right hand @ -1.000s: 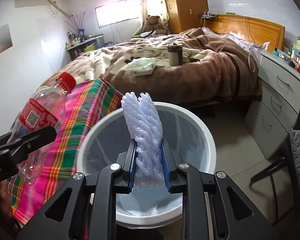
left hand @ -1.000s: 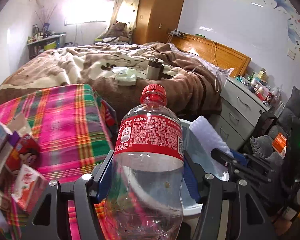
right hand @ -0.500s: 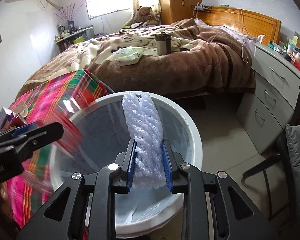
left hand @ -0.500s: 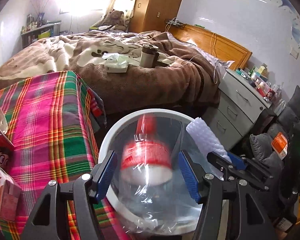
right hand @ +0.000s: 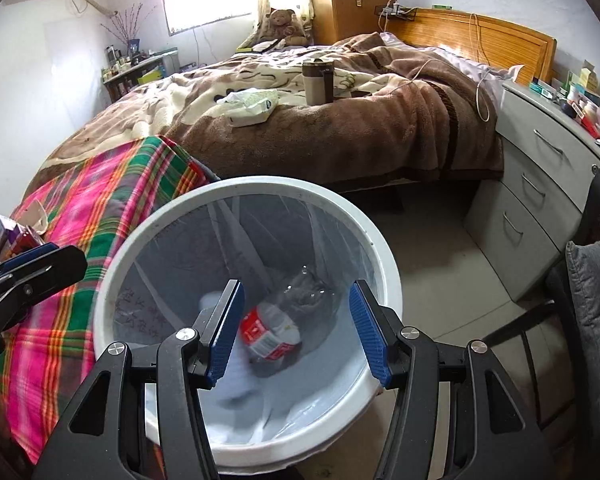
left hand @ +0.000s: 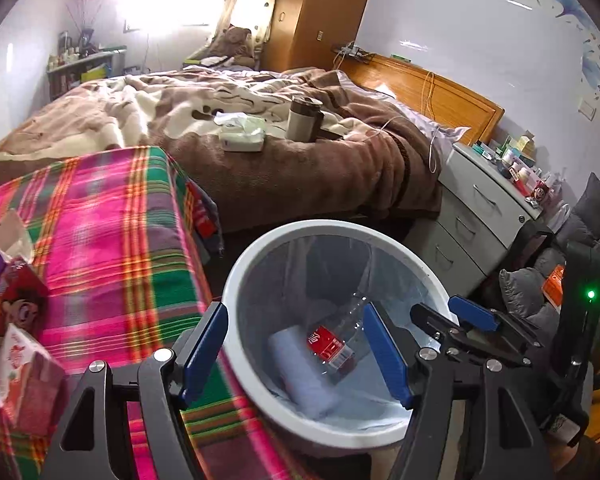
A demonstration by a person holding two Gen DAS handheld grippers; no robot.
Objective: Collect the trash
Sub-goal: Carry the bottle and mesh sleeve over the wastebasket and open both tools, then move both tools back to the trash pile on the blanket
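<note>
Coke bottle (left hand: 332, 346) and foam sleeve (left hand: 300, 368) lie in the lined trash bin (left hand: 236, 280); left tool (left hand: 296, 354) opening, empty, could clip the rim. Right view: right tool (right hand: 296, 332) opening, empty; cartons (right hand: 4, 236) on the plaid bench (right hand: 100, 200) risk being missed.

A plaid-covered table (left hand: 100, 232) bears small cartons (left hand: 16, 320) at its left edge. On the bed's brown blanket (right hand: 340, 132) lie a tissue pack (right hand: 252, 106) and an upright tumbler (right hand: 318, 82). The white bin (right hand: 124, 264) stands on the floor (right hand: 440, 276).
</note>
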